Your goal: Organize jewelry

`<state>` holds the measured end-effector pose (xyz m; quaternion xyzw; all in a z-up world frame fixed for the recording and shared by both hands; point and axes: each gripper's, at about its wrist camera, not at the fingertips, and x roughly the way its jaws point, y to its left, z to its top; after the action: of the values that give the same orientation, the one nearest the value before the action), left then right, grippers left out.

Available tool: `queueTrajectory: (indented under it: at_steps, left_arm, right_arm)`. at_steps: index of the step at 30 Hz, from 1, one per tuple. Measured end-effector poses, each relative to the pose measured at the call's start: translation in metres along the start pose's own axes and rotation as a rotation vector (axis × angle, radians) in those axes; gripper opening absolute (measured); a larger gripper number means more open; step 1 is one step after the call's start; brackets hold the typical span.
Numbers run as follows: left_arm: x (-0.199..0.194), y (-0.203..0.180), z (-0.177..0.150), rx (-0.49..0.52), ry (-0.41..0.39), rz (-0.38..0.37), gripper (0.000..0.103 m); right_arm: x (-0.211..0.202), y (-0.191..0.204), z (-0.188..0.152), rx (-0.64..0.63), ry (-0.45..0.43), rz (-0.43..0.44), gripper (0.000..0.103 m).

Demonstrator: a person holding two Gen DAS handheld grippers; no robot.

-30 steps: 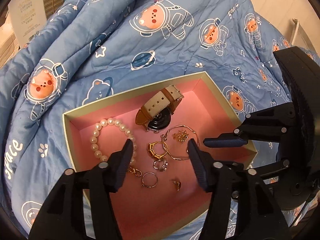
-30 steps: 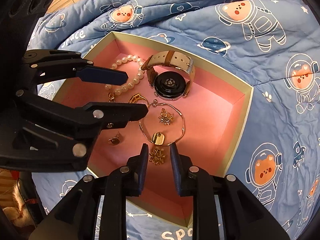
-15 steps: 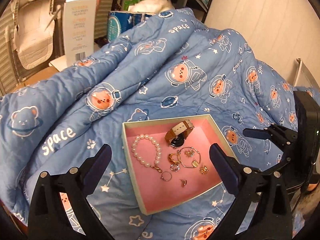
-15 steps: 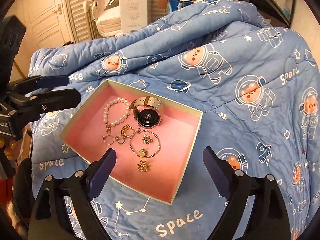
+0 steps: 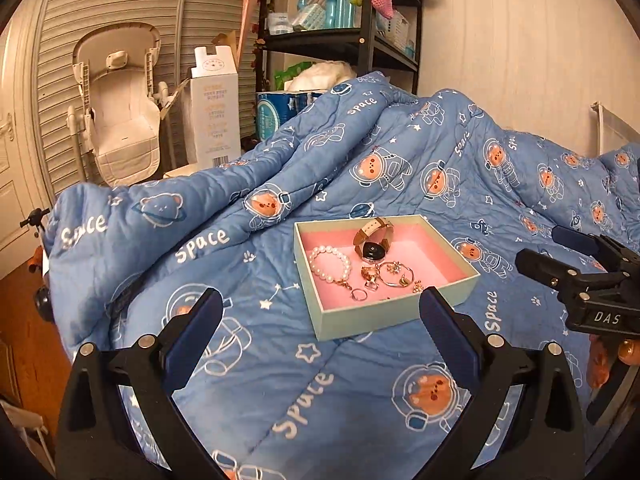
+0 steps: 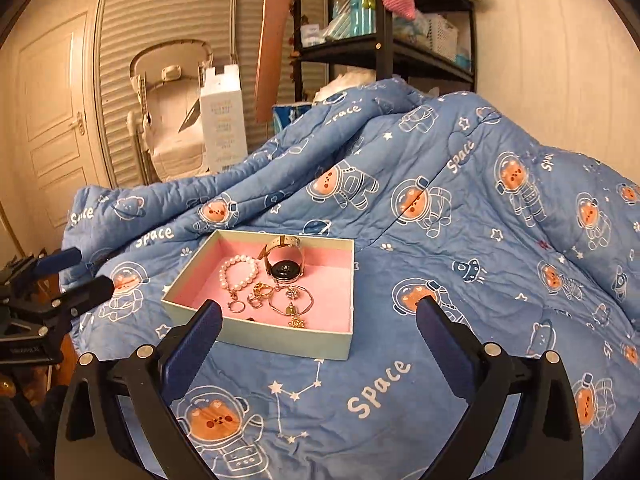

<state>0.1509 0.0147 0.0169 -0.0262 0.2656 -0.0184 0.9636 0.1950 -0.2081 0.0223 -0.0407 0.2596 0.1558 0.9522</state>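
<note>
A pale green box with a pink lining (image 5: 360, 318) (image 6: 288, 340) sits on the blue space-print quilt. In it lie a pearl bracelet (image 5: 330, 264) (image 6: 236, 272), a watch with a tan strap (image 5: 373, 238) (image 6: 284, 264), a thin gold bangle (image 5: 396, 274) (image 6: 291, 300), gold rings (image 5: 359, 294) (image 6: 237, 306) and small gold charms (image 6: 297, 323). My left gripper (image 5: 320, 306) is open and empty, held back from the box's near side. My right gripper (image 6: 318, 316) is open and empty, also back from the box. Each gripper shows at the edge of the other's view.
The quilt (image 5: 280, 360) is bunched into a ridge behind the box. Beyond it stand a baby seat (image 5: 120, 108), a tall white carton (image 5: 214, 108), a black shelf rack (image 5: 360, 32) and a louvred door. A wall runs along the right.
Both grippers pulled up and back from inside the box and opened wide. The box now looks small and far. The jewelry lies where it was.
</note>
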Motion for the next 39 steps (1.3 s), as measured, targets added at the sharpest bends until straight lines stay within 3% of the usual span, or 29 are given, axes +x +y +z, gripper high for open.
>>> queueTrajectory:
  at_steps: [9,16,23,39]
  left_arm:
    - [-0.084,-0.007,-0.044,-0.082,-0.061,0.093,0.097]
    - [-0.127,-0.016,-0.067,-0.138,-0.119,0.091,0.097]
    - [-0.138,-0.033,-0.073,-0.098,-0.163,0.077,0.097]
    - [-0.133,-0.035,-0.074,-0.098,-0.138,0.087,0.097]
  right_arm:
    - [-0.088,0.030,-0.030,-0.004,-0.094,-0.069,0.096]
    - [-0.126,0.034,-0.051,0.014,-0.148,-0.137,0.096]
    - [-0.139,0.027,-0.068,0.059,-0.148,-0.171,0.096]
    - [-0.142,0.028,-0.071,0.051,-0.163,-0.181,0.096]
